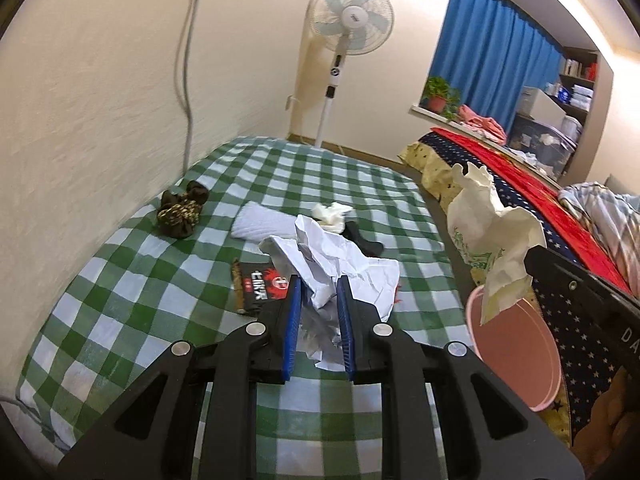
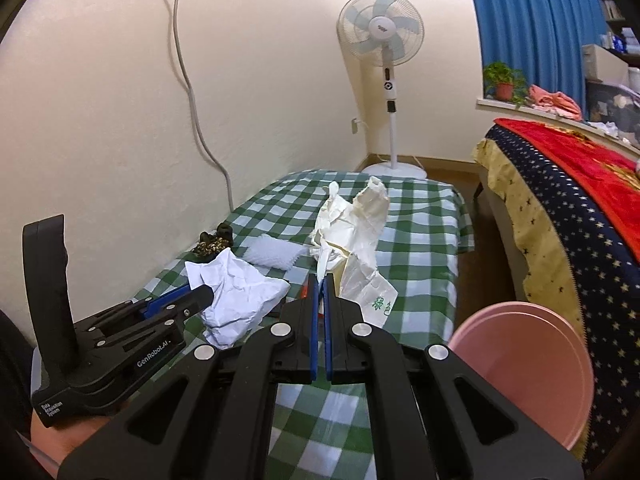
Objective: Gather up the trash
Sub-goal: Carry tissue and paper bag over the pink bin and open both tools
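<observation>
A big bed with a green checked sheet (image 1: 132,288) fills most of the room. Beside it on the floor sits a pink bin (image 2: 532,368), close by so trash can drop right in. The left gripper (image 1: 318,292) is clamped on a crumpled white paper (image 1: 340,264), lifted off the sheet. The right gripper (image 2: 321,284) is pinched tight on a thin cream plastic bag (image 2: 356,224), which hangs up near the bin (I think that one goes in first). On the sheet lie a black snack wrapper (image 1: 258,286), a white towel (image 1: 264,222), a white tissue ball (image 1: 330,214) and a dark scrunchie (image 1: 180,210).
</observation>
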Action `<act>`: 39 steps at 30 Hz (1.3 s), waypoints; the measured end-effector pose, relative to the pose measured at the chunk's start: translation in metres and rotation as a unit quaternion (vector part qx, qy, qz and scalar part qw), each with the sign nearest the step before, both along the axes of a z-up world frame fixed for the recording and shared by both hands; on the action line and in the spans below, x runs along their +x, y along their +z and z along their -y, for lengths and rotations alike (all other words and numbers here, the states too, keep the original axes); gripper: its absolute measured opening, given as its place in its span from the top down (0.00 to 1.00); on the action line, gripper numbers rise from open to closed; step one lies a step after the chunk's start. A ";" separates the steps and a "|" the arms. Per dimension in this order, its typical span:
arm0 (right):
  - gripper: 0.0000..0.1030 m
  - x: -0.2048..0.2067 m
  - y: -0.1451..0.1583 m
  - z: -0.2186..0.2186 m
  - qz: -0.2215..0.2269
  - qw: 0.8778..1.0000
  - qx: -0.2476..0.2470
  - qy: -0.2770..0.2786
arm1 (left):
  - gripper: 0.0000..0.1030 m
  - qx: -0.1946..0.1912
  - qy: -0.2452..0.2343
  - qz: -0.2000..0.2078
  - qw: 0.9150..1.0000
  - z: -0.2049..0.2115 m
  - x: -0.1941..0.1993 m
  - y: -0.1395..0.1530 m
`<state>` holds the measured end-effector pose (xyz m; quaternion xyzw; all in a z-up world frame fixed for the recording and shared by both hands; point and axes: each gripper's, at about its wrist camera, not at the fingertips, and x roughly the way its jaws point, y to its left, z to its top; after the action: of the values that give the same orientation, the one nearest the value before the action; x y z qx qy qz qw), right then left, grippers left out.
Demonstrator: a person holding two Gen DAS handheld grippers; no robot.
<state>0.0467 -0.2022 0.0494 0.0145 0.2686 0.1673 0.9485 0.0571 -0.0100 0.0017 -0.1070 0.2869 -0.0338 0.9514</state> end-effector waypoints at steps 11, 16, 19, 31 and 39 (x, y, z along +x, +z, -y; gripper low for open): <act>0.98 -0.030 0.019 0.025 0.013 0.999 0.008 -0.030 | 0.83 0.010 -0.025 0.016 1.000 0.021 -0.015 0.012; 0.98 -0.037 0.025 0.034 0.015 0.999 0.014 -0.045 | 0.83 0.016 -0.037 0.020 0.999 0.032 -0.018 0.015; 0.98 -0.040 0.026 0.041 0.014 0.998 0.015 -0.057 | 0.83 0.017 -0.045 0.021 0.999 0.038 -0.017 0.015; 0.98 -0.041 0.022 0.085 0.005 0.991 0.026 -0.132 | 0.83 0.021 -0.093 0.029 0.995 0.087 -0.011 0.014; 0.98 -0.041 0.016 0.126 -0.012 0.979 0.040 -0.201 | 0.83 0.033 -0.149 0.038 0.988 0.139 -0.003 0.011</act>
<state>0.0060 -0.3279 0.0650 0.1079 0.2646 -0.0158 0.9582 0.0539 -0.1494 0.0122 -0.0305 0.2647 -0.1701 0.9487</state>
